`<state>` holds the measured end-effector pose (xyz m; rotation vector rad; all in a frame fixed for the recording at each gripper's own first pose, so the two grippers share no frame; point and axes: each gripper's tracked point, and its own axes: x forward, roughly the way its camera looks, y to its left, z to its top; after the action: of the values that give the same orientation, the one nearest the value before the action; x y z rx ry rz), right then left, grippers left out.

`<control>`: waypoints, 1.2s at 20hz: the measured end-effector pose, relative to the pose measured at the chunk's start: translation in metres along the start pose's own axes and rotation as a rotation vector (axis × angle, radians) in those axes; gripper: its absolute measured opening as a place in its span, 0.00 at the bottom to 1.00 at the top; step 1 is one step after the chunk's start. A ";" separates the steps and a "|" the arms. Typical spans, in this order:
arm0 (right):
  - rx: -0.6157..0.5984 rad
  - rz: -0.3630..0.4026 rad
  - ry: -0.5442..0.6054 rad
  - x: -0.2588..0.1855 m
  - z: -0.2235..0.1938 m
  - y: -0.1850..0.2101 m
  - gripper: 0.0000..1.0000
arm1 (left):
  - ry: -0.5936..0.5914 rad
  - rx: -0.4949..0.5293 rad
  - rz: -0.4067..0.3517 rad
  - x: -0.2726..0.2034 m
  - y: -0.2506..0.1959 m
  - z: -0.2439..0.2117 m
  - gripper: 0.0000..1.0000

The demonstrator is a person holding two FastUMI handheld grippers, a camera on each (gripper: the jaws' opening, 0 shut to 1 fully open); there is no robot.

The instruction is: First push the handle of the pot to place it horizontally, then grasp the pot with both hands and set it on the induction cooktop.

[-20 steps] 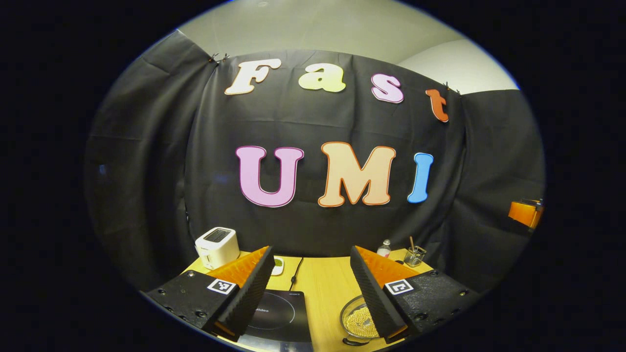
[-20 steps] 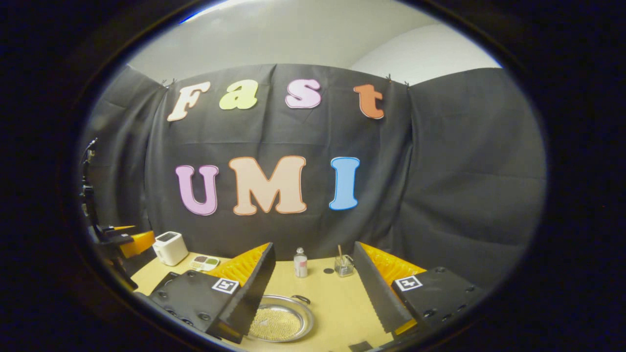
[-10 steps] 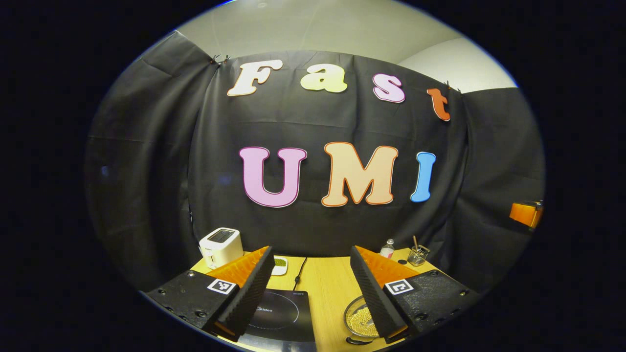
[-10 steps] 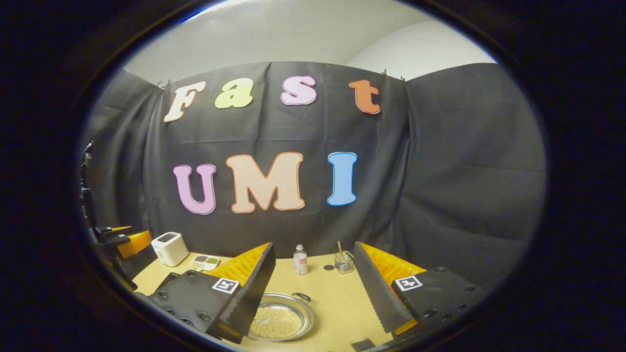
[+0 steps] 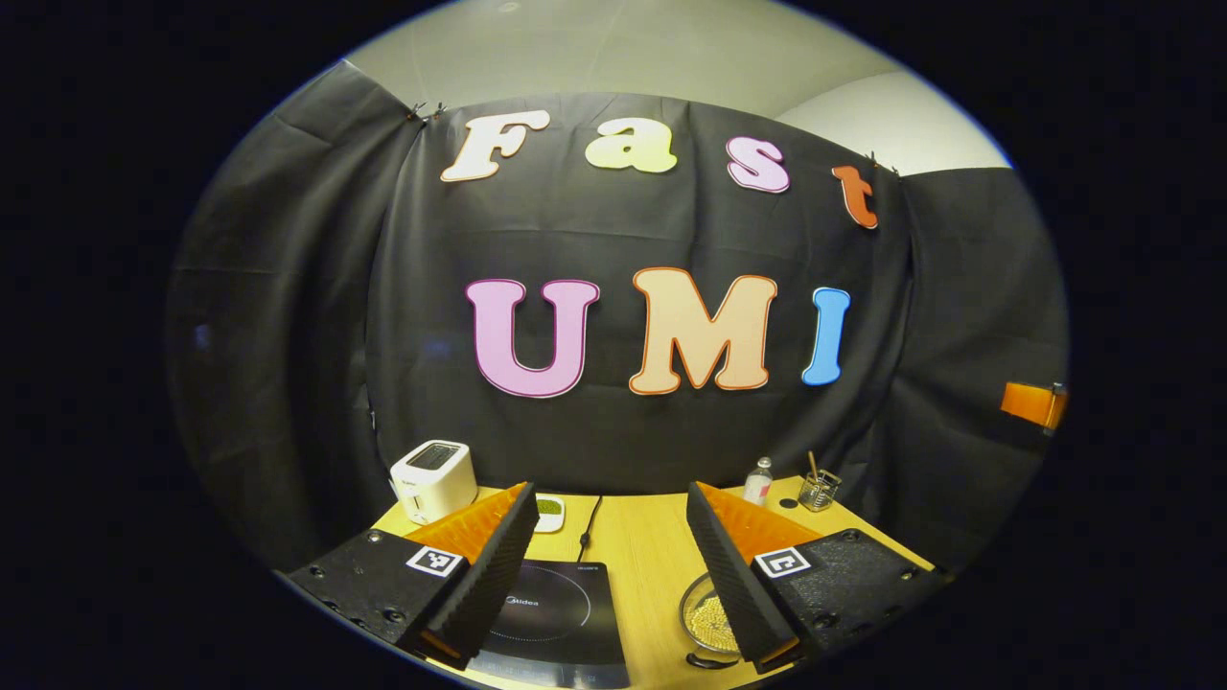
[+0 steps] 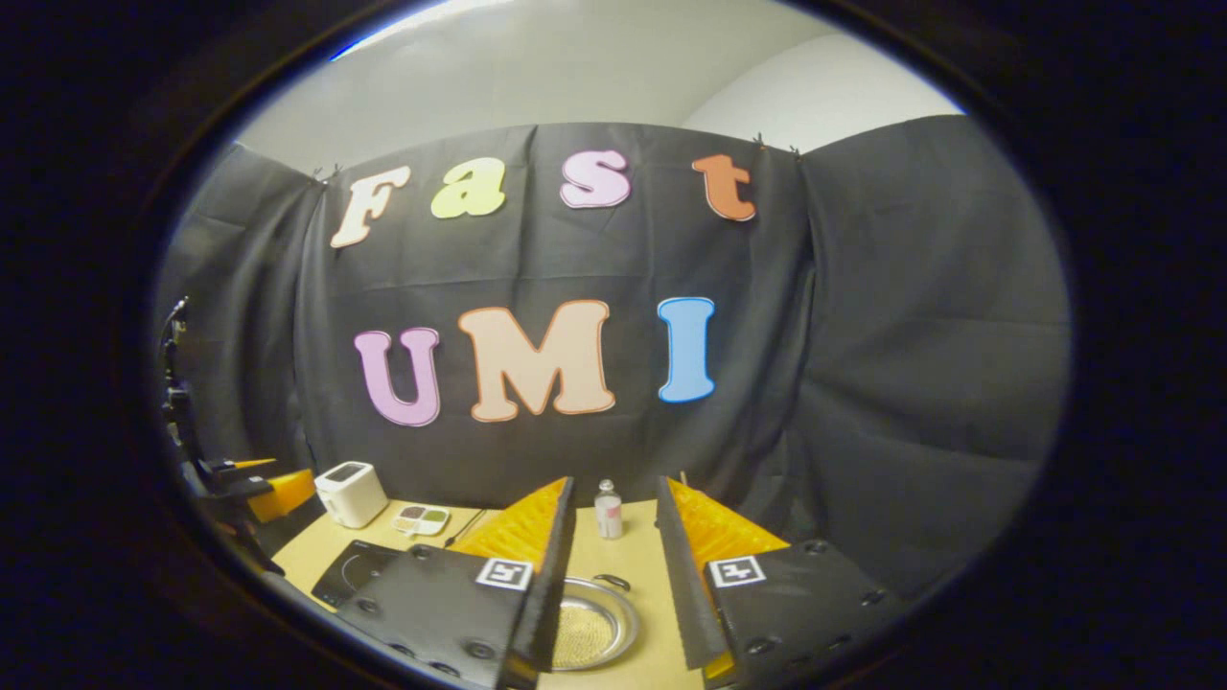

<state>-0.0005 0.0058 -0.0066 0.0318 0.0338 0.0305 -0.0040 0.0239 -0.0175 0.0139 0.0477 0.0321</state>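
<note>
Wooden surface (image 5: 642, 565) across the bottom of both views, black booth wall behind it. Black induction cooktop (image 5: 561, 618) lying flat on the surface, seen between the left gripper (image 5: 613, 575) fingers in the left gripper view; also low left in the right gripper view (image 6: 357, 567). White toaster (image 5: 433, 477) at the back left of the surface, near the wall. Pot (image 6: 587, 632) – shallow, metal, round, holding yellowish grains – resting on the bare surface, well apart from the cooktop and to its right; small dark handle (image 6: 612, 581) at its far rim. In the left gripper view, pot (image 5: 707, 623) partly hidden behind the right-hand finger. Left gripper held above the surface, fingers wide apart, touching nothing. Right gripper (image 6: 613, 575) above the pot, fingers narrowed but with a clear gap, clamped on nothing. Other gripper visible at the left edge of the right gripper view (image 6: 251, 484). Small tray (image 6: 420, 518) beside the toaster. Glass cup (image 5: 818, 491) with a stick, back right. Small bottle (image 6: 608, 509) – upright, near the wall.
</note>
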 end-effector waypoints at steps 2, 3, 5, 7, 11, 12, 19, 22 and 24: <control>0.023 0.030 0.009 0.000 -0.002 0.010 0.48 | 0.004 0.002 -0.012 0.000 -0.001 -0.001 0.95; 0.028 0.042 0.017 0.001 -0.004 0.014 0.38 | 0.007 0.005 -0.018 0.000 -0.002 -0.002 0.95; 0.016 0.046 0.032 0.002 -0.010 0.018 0.38 | 0.010 0.012 -0.028 0.002 -0.002 -0.003 0.95; -0.006 0.048 0.047 0.002 -0.016 0.023 0.38 | 0.011 0.018 -0.037 0.002 -0.002 -0.003 0.95; -0.038 0.067 0.077 0.004 -0.028 0.040 0.38 | 0.015 0.024 -0.054 0.003 -0.001 -0.006 0.91; -0.047 0.074 0.086 0.005 -0.033 0.045 0.38 | 0.017 0.023 -0.058 0.004 0.000 -0.006 0.91; -0.073 0.120 0.245 0.011 -0.097 0.079 0.38 | 0.020 0.009 -0.043 0.001 0.020 -0.012 0.95; -0.075 0.152 0.345 0.010 -0.135 0.094 0.38 | 0.023 0.020 -0.015 -0.002 0.035 -0.015 0.95; -0.062 0.170 0.411 0.008 -0.160 0.103 0.39 | 0.030 0.022 0.000 -0.004 0.043 -0.019 0.95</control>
<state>-0.0011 0.1136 -0.1638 -0.0344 0.4411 0.2083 -0.0101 0.0672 -0.0354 0.0358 0.0776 0.0322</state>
